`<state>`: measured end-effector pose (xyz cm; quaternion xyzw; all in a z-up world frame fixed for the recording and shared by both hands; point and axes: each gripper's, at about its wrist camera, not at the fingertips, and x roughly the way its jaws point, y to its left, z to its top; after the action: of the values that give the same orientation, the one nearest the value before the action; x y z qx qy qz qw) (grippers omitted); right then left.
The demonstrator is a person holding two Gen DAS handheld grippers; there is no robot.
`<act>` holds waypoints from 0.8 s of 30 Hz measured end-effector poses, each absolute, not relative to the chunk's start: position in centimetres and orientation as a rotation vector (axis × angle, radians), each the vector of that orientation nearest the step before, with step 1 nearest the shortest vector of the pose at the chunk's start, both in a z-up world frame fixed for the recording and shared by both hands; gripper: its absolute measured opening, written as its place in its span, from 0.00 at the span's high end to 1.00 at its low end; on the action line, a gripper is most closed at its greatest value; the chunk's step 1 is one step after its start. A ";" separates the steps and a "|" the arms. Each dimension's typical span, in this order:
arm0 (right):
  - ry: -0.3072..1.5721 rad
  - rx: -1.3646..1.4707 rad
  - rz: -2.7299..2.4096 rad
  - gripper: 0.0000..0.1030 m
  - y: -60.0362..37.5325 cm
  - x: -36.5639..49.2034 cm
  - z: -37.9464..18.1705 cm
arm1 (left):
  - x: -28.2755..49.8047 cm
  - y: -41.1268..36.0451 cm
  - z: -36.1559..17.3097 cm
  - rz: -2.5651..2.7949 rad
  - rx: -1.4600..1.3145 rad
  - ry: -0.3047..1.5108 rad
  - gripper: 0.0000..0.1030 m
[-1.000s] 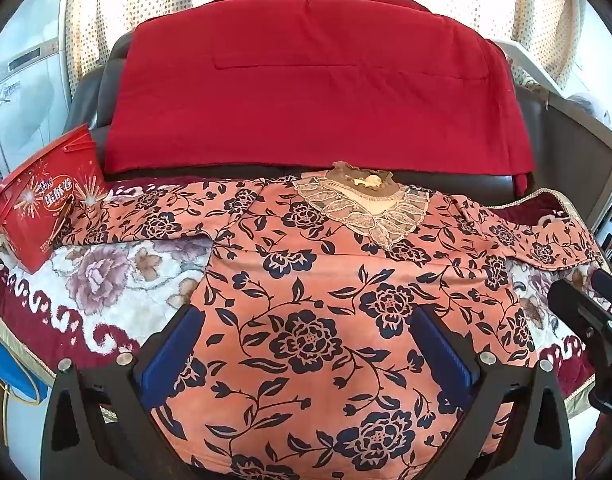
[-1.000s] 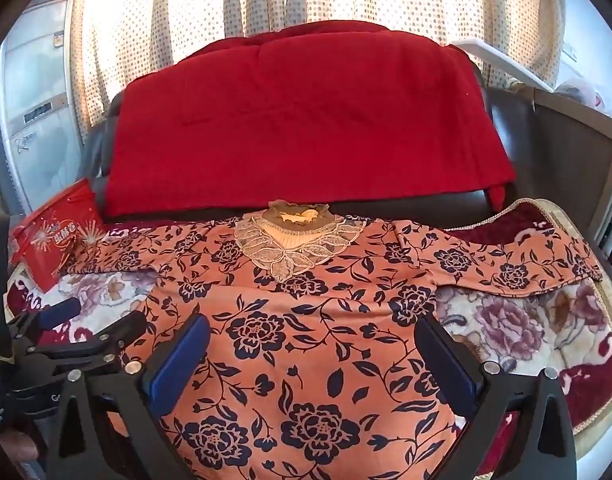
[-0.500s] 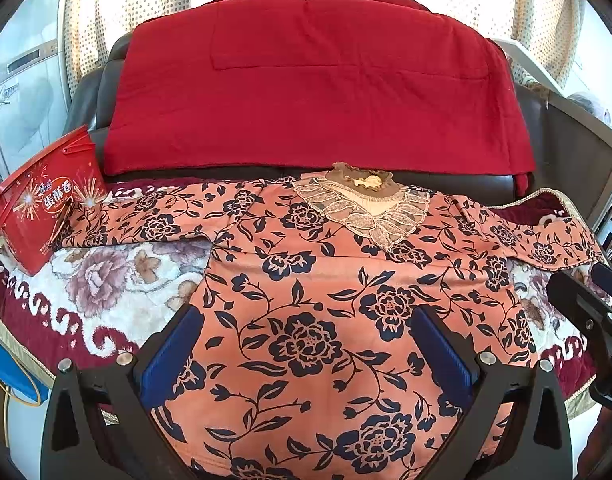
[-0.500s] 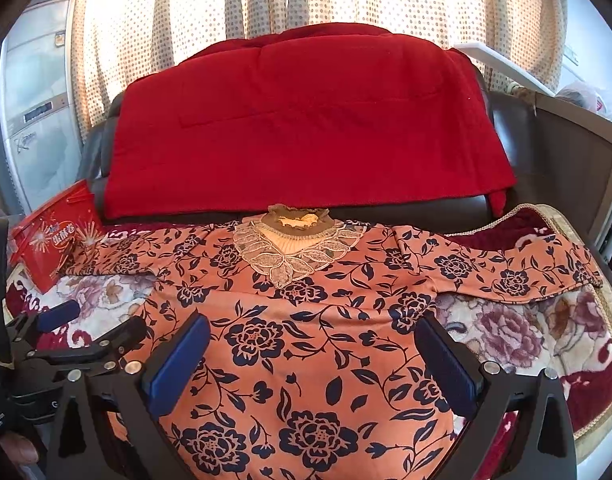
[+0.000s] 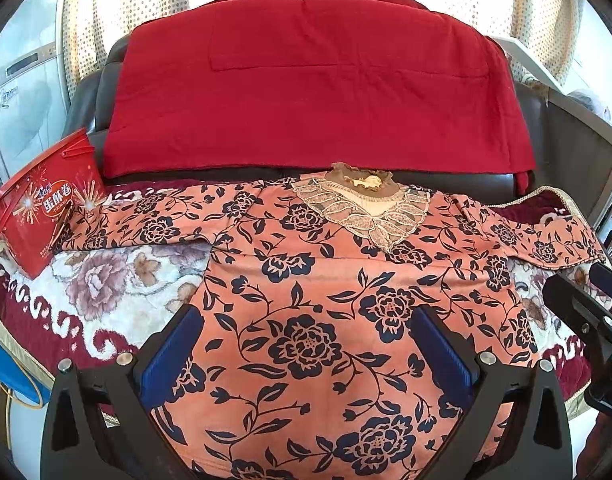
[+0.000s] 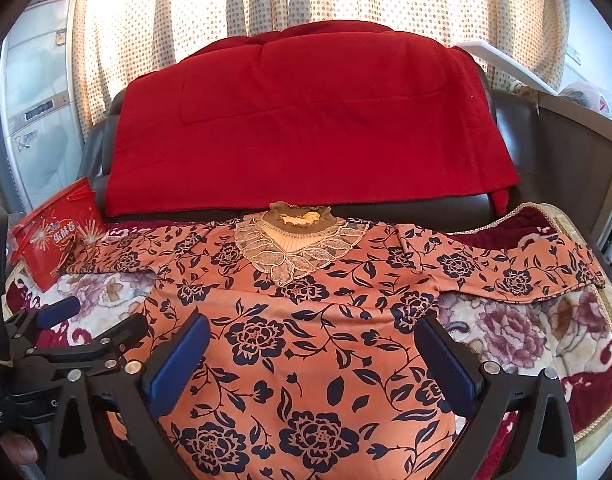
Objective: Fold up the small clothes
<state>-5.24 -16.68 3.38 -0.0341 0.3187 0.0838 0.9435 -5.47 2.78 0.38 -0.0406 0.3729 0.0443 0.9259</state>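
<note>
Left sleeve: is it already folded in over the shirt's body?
No. The left sleeve lies stretched out sideways on the blanket, its cuff reaching the red tub, off the shirt body.

Both wrist views face the blouse closely.

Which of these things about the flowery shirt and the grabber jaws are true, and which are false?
1. The orange flowered shirt lies spread flat with both sleeves stretched out to the sides. True.
2. The left gripper has its jaws squeezed shut on the shirt. False: its jaws stand wide apart, with nothing pinched between them.
3. A red tub sits by the end of one sleeve. True.
4. The lace collar points toward the grippers. False: it lies at the far end, next to the red blanket.
5. The right gripper is open too. True.
</note>
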 end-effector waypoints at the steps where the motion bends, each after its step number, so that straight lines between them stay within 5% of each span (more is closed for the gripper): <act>1: 0.650 -0.070 0.171 0.00 -16.7 -5.2 3.4 | -5.5 2.8 0.4 0.091 -0.083 0.765 0.00; 17: 0.646 -0.067 0.178 0.00 -16.8 -4.6 3.4 | -4.6 2.1 0.4 0.089 -0.061 0.771 0.00; 24: 0.711 0.126 0.266 0.00 -21.2 -3.6 -0.1 | -3.5 3.4 -3.6 0.108 -0.061 0.855 0.00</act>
<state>-3.64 -21.22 -0.08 0.0616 0.3467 0.1297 0.9269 -3.53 3.36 -3.65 -0.0297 0.4142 0.0522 0.9082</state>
